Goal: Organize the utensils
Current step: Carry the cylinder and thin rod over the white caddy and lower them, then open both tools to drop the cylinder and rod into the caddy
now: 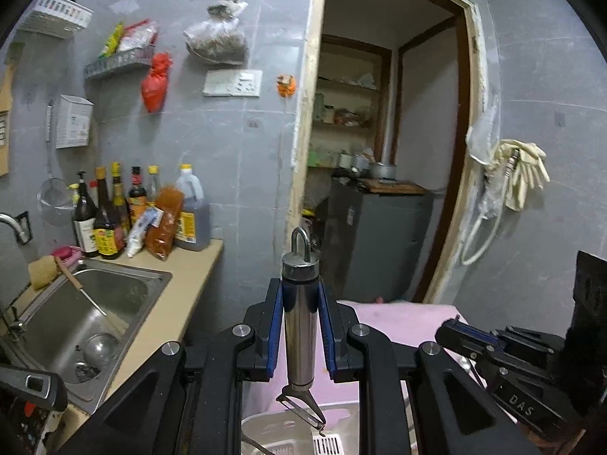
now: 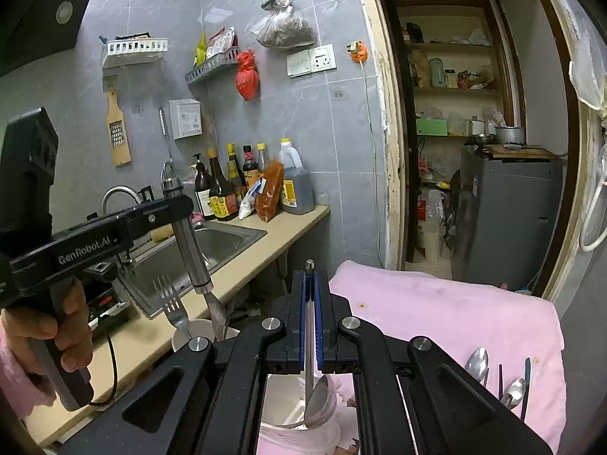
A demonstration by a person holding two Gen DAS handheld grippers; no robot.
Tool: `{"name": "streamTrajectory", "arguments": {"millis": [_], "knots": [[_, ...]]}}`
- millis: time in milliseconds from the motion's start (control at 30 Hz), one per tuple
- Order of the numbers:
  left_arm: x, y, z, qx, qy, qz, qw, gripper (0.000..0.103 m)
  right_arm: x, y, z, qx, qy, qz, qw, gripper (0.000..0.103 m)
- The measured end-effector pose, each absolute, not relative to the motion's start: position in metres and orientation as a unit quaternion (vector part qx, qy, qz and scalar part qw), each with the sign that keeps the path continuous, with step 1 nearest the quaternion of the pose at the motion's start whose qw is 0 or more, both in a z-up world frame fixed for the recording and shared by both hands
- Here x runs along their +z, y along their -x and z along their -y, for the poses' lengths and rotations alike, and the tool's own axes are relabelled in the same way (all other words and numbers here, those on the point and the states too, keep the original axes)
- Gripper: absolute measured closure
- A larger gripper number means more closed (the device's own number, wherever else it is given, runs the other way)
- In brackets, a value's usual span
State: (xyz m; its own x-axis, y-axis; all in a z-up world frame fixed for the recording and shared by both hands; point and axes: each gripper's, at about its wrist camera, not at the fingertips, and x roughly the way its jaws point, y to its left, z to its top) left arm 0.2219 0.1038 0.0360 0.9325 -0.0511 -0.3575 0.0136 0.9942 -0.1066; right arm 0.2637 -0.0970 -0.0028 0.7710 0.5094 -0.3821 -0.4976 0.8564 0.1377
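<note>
My left gripper [image 1: 301,292] is shut on a steel peeler [image 1: 301,333], held upright with its hanging loop on top and its blade pointing down over a steel container [image 1: 265,426]. In the right wrist view the left gripper [image 2: 178,208] holds that peeler [image 2: 193,254] with its blade in a white cup [image 2: 201,328], where a fork [image 2: 172,301] stands. My right gripper [image 2: 311,284] is shut on a spoon [image 2: 320,402] whose bowl hangs inside a pale cup [image 2: 280,413]. The right gripper [image 1: 451,328] also shows at the left view's right edge.
A pink towel [image 2: 436,303] covers the surface on the right, with two spoons [image 2: 477,364] and dark-handled utensils [image 2: 526,383] on it. A steel sink [image 2: 242,229] and sauce bottles [image 2: 224,193] stand on the beige counter [image 2: 288,227]. A hand [image 2: 45,337] grips the left tool's handle.
</note>
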Motion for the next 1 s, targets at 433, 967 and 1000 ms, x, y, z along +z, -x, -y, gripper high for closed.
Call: {"name": "streamTrajectory", "arguments": {"millis": [433, 967, 1000], "knots": [[0.039, -0.229, -0.109, -0.09, 0.004, -0.204, 0.975, 0.085, -0.004, -0.264, 0.089, 0.273, -0.007, -0.207, 0.94, 0.099], [0.038, -0.217, -0.11, -0.142, 0.006, -0.242, 0.96, 0.086, -0.01, -0.259, 0.083, 0.28, -0.002, -0.216, 0.935, 0.099], [0.037, -0.216, -0.11, -0.141, 0.003, -0.243, 0.96, 0.086, -0.011, -0.259, 0.082, 0.279, -0.003, -0.218, 0.935, 0.099]]}}
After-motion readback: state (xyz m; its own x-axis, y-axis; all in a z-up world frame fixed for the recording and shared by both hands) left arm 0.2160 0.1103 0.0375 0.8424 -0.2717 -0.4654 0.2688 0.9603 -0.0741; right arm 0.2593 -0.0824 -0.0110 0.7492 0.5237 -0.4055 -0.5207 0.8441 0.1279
